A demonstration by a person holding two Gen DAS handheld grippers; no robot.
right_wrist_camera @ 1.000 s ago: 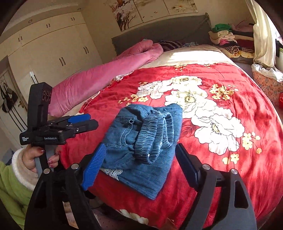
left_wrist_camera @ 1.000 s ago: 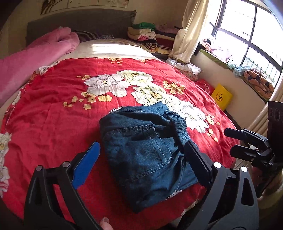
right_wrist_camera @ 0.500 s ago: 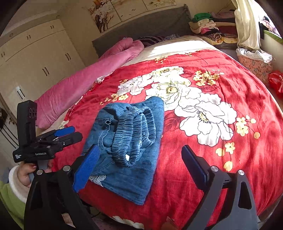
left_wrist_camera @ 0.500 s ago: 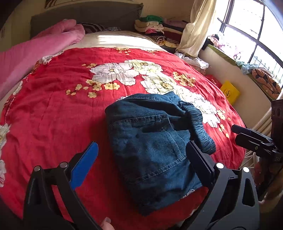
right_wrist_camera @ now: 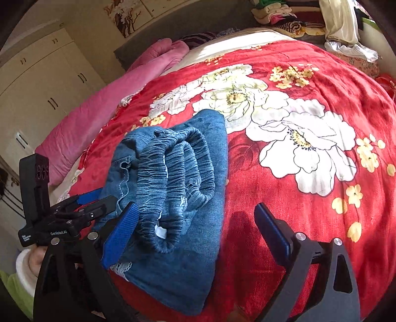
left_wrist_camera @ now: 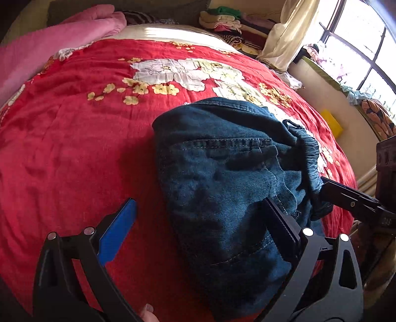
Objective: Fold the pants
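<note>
Folded blue denim pants [left_wrist_camera: 222, 188] lie near the front edge of a red flowered bedspread [left_wrist_camera: 74, 148]. Their gathered elastic waistband [right_wrist_camera: 170, 173] is bunched on top, toward the right gripper. My left gripper [left_wrist_camera: 200, 223] is open, its right finger over the denim and its blue-padded finger over the bedspread. My right gripper [right_wrist_camera: 195, 230] is open, its left blue pad touching the waistband end and its right finger over the bedspread. Each gripper shows in the other's view: the right one [left_wrist_camera: 351, 198] by the waistband, the left one [right_wrist_camera: 81, 210] at the pants' left edge.
A pink rolled quilt [right_wrist_camera: 104, 111] lies along the bed's left side. Stacked folded clothes [left_wrist_camera: 222, 21] sit at the head of the bed. A window and curtain [left_wrist_camera: 284, 37] are at the right, with a yellow box [left_wrist_camera: 331, 122] on the floor. Wardrobe doors [right_wrist_camera: 44, 81] stand at the left.
Both grippers have moved forward and down, closer to the pants. The right gripper's left pad now reaches the waistband; the left gripper's right finger now overlaps the denim. Both stay open.
</note>
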